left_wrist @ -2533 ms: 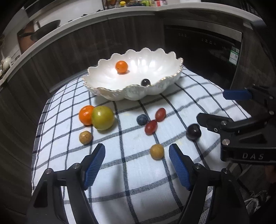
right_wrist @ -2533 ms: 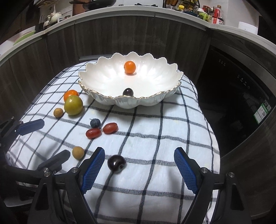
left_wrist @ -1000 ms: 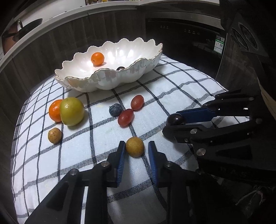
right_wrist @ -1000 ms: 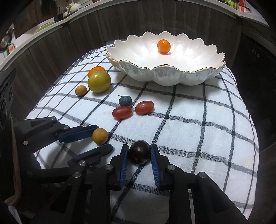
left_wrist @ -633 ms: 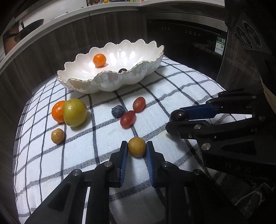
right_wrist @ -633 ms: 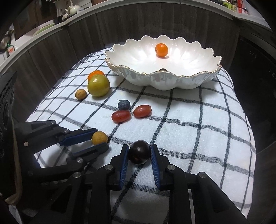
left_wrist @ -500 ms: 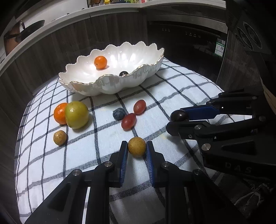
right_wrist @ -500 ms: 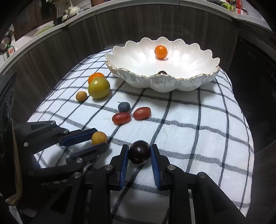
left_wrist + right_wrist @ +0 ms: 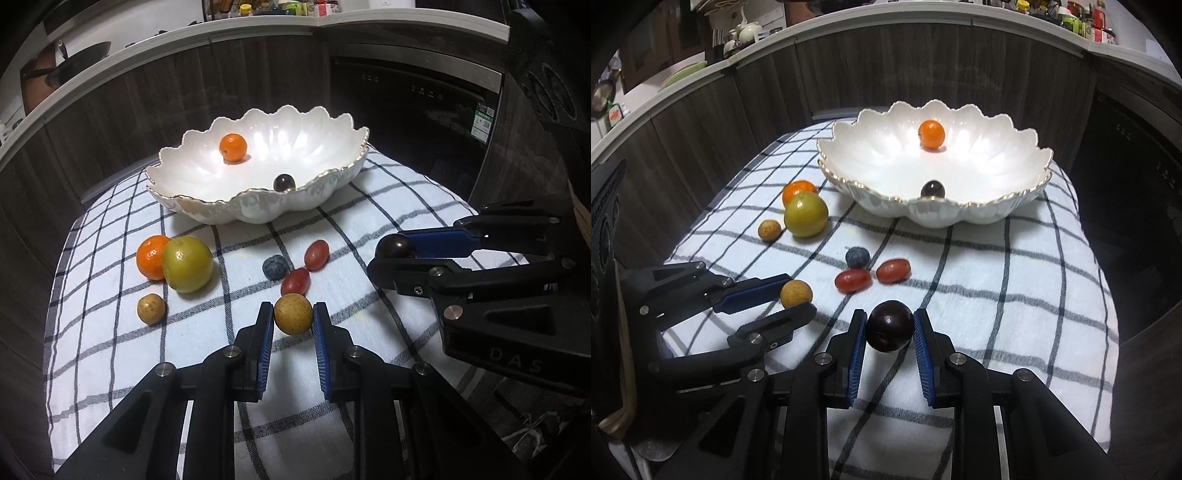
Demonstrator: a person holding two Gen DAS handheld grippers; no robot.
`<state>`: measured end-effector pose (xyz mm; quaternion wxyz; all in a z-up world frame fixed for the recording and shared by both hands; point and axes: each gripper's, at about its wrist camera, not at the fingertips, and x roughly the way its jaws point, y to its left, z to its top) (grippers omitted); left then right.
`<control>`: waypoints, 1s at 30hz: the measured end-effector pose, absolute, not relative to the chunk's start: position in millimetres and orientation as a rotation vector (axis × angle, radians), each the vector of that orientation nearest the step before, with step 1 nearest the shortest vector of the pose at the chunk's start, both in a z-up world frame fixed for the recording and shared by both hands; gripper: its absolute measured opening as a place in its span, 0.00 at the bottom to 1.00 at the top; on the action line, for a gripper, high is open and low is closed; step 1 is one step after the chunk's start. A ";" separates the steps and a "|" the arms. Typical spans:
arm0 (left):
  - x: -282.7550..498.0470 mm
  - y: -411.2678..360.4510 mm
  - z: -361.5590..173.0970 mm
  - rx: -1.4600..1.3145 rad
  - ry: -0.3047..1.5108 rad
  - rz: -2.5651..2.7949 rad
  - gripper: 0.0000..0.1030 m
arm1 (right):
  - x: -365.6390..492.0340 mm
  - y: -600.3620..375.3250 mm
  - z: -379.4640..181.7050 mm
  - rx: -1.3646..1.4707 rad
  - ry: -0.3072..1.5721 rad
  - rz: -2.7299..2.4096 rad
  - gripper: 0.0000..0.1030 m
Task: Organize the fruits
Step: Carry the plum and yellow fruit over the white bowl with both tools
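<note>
Gripping tan longan [image 9: 293,313], left gripper [image 9: 293,319] pinches it at widest girth, lifted clear of checked cloth [image 9: 369,206], so it cannot roll. Right gripper [image 9: 889,328] likewise closed round dark plum [image 9: 888,325]. Both fruits near-round: no real long axis or heading. Scalloped bowl [image 9: 1015,206] ahead, likely destination.

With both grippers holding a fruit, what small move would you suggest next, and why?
Probably carry both toward the white bowl. The left gripper is shut on the tan fruit, the right gripper on the dark fruit, and the bowl already holds two fruits.
</note>
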<state>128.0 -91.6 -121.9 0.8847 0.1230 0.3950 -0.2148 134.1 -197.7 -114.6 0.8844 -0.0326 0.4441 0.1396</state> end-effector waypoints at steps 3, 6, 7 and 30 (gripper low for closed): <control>132.8 -90.1 -116.8 0.245 0.820 -0.434 0.22 | 137.3 -197.1 -109.2 -0.068 0.913 0.286 0.26; 138.0 -89.3 -110.2 0.235 0.810 -0.425 0.22 | 140.7 -196.9 -103.4 -0.069 0.901 0.281 0.26; 140.2 -88.8 -108.0 0.230 0.808 -0.422 0.22 | 141.8 -197.0 -101.7 -0.070 0.897 0.279 0.26; 217.0 -85.8 -63.5 0.191 0.756 -0.350 0.22 | 205.2 -221.2 -58.2 -0.048 0.784 0.150 0.26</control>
